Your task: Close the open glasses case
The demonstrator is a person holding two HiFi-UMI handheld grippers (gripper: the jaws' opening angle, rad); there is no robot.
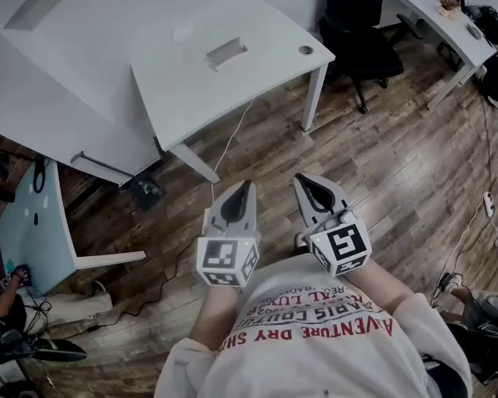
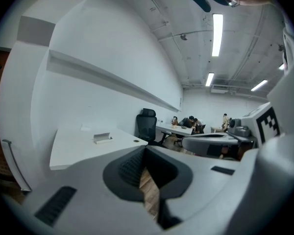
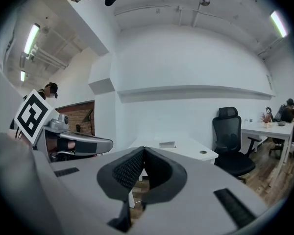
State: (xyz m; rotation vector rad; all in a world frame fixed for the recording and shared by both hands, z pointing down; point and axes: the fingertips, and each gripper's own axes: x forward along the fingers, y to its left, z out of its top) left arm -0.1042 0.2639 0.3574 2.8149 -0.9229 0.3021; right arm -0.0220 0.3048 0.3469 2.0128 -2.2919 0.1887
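Spots the glasses case small and pale grey on the white surface, about midway between its side edges and well left of the round cable hole by the right corner; cannot judge how the lid stands at this range. Picks out the same case from the left gripper view and the right gripper view, far beyond both sets of jaws. Holds the left tool and the right tool close to the chest, well short of the surface's near edge, over the wooden floor. Shows each tool's jaws pressed together at the tips, gripping nothing. Takes in a thin cable hanging off the near edge, and a black office chair just past the right corner.
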